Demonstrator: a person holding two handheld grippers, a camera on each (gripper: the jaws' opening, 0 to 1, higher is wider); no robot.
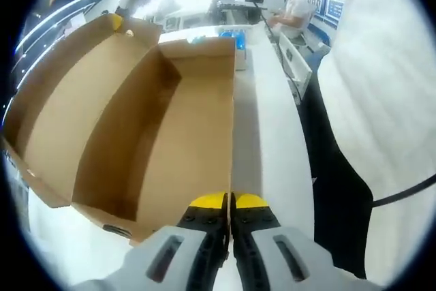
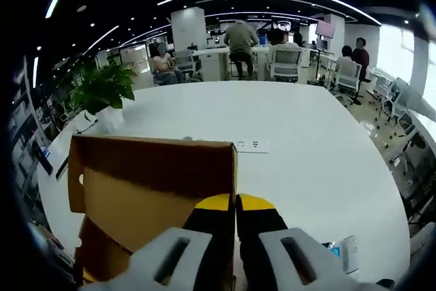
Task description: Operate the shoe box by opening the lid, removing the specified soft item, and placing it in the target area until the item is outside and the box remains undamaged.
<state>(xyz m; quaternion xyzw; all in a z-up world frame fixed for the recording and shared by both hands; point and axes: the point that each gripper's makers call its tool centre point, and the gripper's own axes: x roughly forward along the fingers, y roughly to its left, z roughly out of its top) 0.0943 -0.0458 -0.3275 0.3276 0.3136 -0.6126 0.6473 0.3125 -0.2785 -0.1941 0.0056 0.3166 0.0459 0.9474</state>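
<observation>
The brown cardboard shoe box [image 1: 157, 141] lies open on the white table [image 1: 272, 134], its lid [image 1: 61, 100] folded back to the left. The part of its inside that I see is bare cardboard. My left gripper [image 1: 230, 200], yellow-tipped, is shut on the top edge of the box's right wall, near the close corner. In the right gripper view a brown panel of the box [image 2: 157, 168] stands upright. My right gripper [image 2: 236, 201] is shut on that panel's right edge.
A blue-and-white object [image 1: 235, 37] sits just behind the box. A person in white [image 1: 381, 100] stands close on the right. A potted plant [image 2: 102, 90], a white label [image 2: 252, 145] and a small blue-and-white item [image 2: 344, 250] are on the wide white table [image 2: 306, 155]. People sit at desks behind.
</observation>
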